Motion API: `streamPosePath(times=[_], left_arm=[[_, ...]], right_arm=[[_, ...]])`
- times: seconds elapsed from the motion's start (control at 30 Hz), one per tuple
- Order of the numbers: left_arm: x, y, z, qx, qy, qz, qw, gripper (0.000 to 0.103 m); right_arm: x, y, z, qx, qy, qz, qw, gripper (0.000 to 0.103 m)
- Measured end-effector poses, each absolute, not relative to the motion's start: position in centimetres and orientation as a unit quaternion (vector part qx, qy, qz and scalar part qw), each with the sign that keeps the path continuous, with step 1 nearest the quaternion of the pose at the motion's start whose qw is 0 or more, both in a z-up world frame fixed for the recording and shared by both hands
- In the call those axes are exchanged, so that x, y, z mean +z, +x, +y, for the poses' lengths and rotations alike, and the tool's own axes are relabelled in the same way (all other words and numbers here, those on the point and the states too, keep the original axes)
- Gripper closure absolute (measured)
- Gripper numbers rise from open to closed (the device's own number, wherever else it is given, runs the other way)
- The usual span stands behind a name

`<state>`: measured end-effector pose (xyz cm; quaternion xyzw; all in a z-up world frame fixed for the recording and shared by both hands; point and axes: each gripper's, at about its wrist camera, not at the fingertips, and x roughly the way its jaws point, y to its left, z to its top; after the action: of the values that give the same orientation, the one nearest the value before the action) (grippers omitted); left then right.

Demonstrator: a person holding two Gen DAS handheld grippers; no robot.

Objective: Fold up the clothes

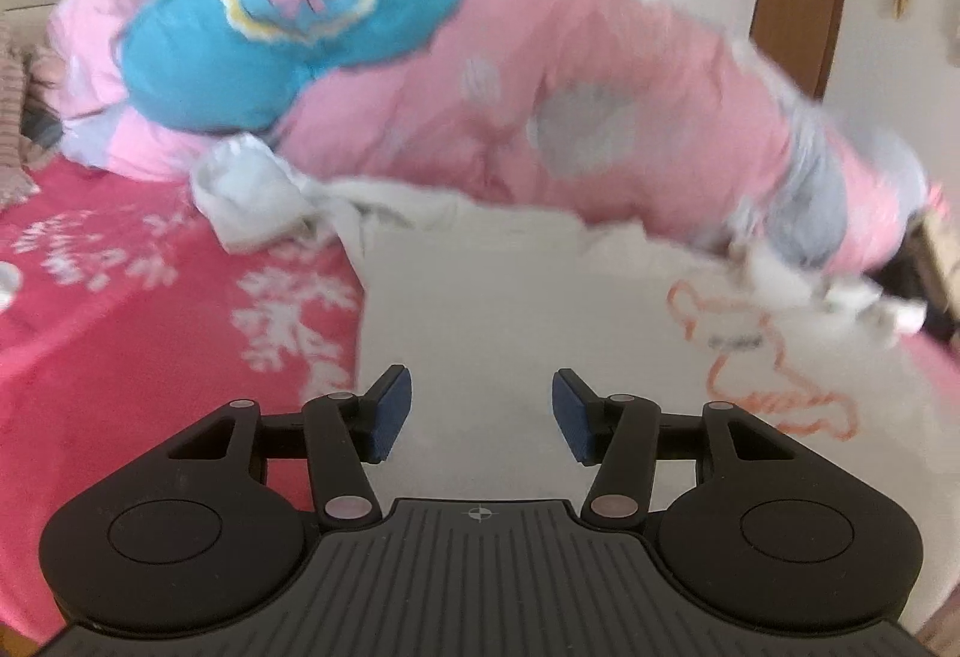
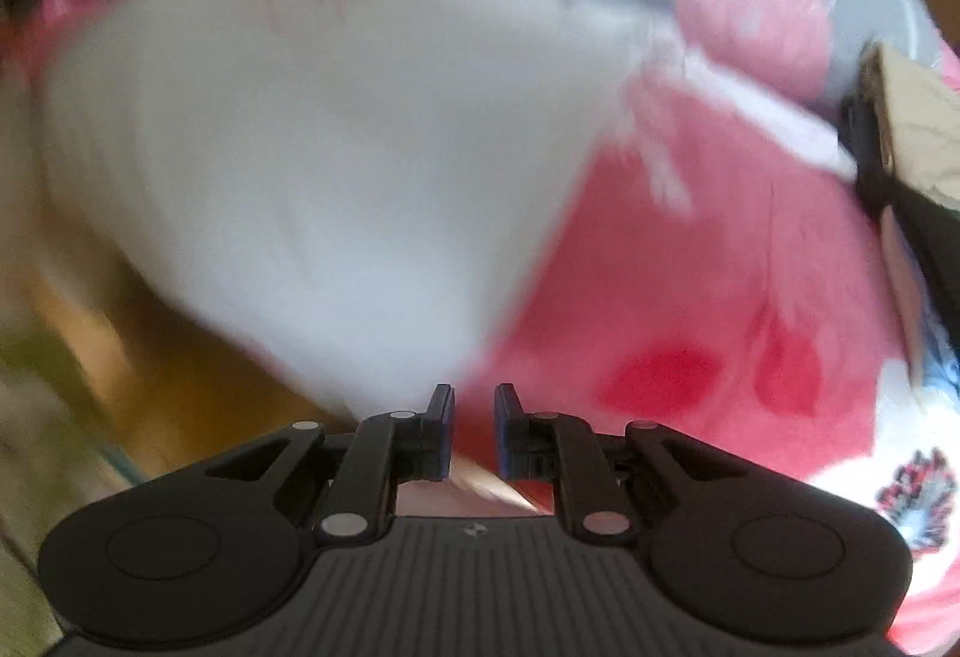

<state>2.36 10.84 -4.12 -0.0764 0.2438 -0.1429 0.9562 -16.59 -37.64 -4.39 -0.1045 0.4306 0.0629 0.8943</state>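
Observation:
A white garment (image 1: 510,309) with an orange outline drawing lies flat on the bed, right in front of my left gripper (image 1: 482,411). That gripper hovers over it, open, with nothing between its blue pads. Behind it is a pile with a blue sweater (image 1: 240,51) bearing a heart and bow, and a pink garment (image 1: 588,93) with pale spots. The right wrist view is blurred. In it the white garment (image 2: 336,135) narrows to a point at my right gripper (image 2: 474,417). Its jaws stand almost together, with pale cloth low between the pads.
A pink-red bedspread (image 1: 120,297) with white patterns covers the bed, and it also shows in the right wrist view as the bedspread (image 2: 690,267). A brown floor (image 2: 150,345) lies beyond the bed's edge at lower left. A brown door (image 1: 804,9) stands at the back right.

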Motion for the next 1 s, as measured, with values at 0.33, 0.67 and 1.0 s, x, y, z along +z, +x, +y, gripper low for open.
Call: streamPosePath(times=[0.33, 0.67, 1.0], left_arm=[[-5.8, -4.6, 12.5, -0.153, -0.035, 0.307, 0.939, 0.051], [-13.2, -5.1, 11.9, -0.136, -0.030, 0.420, 0.897, 0.055], [-14.5, -4.0, 13.3, -0.201, -0.066, 0.451, 0.867, 0.070]], right_arm=[[-3.2, -8.6, -31.6, 0.162, 0.029, 0.329, 0.930, 0.087], [-4.8, -6.0, -30.5, 0.178, 0.029, 0.341, 0.922, 0.087], [-5.4, -5.8, -31.4, 0.173, 0.041, 0.346, 0.921, 0.086]])
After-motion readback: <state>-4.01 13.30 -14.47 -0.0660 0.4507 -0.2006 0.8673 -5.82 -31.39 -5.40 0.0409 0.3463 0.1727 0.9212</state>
